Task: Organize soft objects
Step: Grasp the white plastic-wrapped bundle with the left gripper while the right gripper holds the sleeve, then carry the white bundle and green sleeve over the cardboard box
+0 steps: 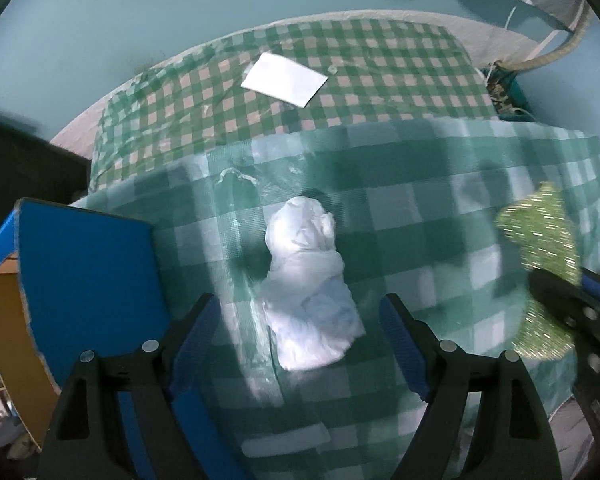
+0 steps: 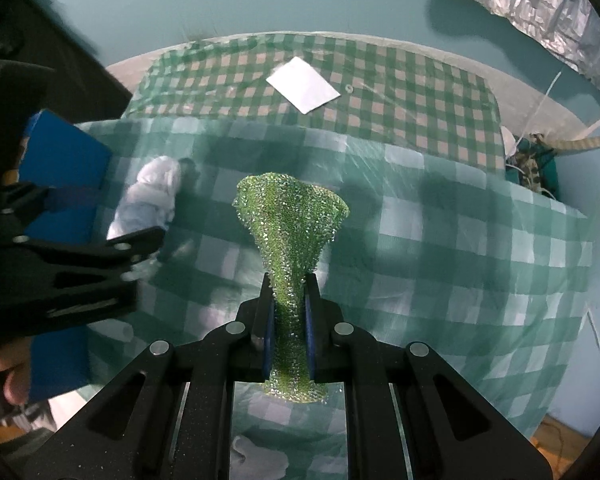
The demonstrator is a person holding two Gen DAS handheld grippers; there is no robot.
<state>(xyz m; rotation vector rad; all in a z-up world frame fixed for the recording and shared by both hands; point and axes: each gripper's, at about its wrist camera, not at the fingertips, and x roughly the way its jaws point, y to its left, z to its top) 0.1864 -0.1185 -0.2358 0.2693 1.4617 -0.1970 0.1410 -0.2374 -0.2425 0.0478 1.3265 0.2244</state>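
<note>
Risking the green glittery cloth (image 2: pixel 290 236), pinched thinly in the right hand-held gripper (image 2: pixel 288 312), slipping; left hand-held gripper (image 1: pixel 296 328) gaping wide over the white bundle (image 1: pixel 306 280) at 12 o'clock

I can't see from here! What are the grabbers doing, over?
Right gripper shut on green sparkly cloth. Left gripper open above white cloth bundle on checkered tablecloth. Blue box flap at left.

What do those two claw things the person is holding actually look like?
Both the left gripper and the right gripper are matte black plastic with triangular cut-outs, round silver pivot pins and blue ribbed pads inside the fingers. No cables or markings show.
</note>
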